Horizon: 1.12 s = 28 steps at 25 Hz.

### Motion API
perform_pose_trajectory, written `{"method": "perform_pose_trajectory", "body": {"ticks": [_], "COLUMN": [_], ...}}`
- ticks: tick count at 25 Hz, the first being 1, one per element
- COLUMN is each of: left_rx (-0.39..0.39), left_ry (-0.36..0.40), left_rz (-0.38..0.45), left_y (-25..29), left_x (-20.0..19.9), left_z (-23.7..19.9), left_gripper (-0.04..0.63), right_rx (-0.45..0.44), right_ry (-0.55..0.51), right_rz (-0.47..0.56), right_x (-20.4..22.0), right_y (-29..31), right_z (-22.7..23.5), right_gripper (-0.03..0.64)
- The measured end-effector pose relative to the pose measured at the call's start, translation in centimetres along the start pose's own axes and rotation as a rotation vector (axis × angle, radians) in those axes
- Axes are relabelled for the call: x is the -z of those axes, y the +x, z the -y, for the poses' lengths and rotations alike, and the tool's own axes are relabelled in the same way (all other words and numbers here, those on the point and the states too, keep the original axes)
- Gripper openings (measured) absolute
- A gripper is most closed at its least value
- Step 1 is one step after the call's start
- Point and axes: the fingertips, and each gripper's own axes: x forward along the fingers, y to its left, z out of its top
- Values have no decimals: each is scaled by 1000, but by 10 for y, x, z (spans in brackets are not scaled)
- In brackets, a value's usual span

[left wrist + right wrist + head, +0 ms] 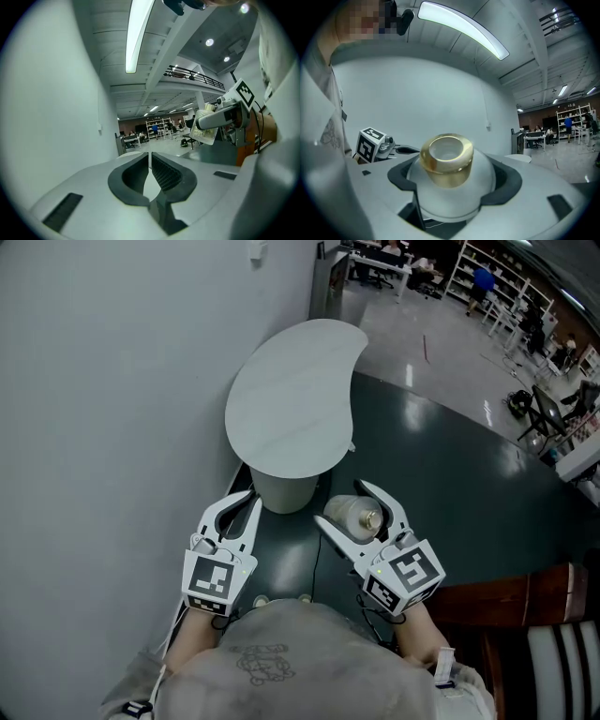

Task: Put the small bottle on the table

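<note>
The small bottle (352, 513) is white with a gold cap (446, 158) and lies on its side between the jaws of my right gripper (344, 506), which is shut on its body. The cap faces the right gripper view's camera. My left gripper (246, 504) is shut with nothing in it, its dark pads (161, 172) meeting at the tips. Both grippers hover side by side just in front of the white bean-shaped table (295, 395), near its round pedestal (281, 491). In the left gripper view the held bottle (205, 132) shows at the right.
A pale grey wall (103, 409) runs along the left, close to the table. The floor (450, 474) is dark green. A brown wooden ledge (506, 596) and a striped seat (562, 662) lie at the lower right. Desks, shelves and people are far off.
</note>
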Motion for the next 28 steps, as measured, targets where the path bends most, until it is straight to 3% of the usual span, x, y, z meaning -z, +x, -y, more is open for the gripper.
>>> {"method": "perform_pose_trajectory", "body": {"ticks": [16,28], "left_rx": [-39,-47], "left_ry": [8,0], "left_rz": [-33,-26], "left_y": [10,27], "left_x": [5,19], "left_z": [37,29], "left_gripper": [32,32], "right_rx": [-18,-30], "right_ry": [21,36], "right_rz": [-8,-11], "right_x": [16,30], "right_y": [-37,-20], "right_z": [25,42], "right_gripper": [342,342]}}
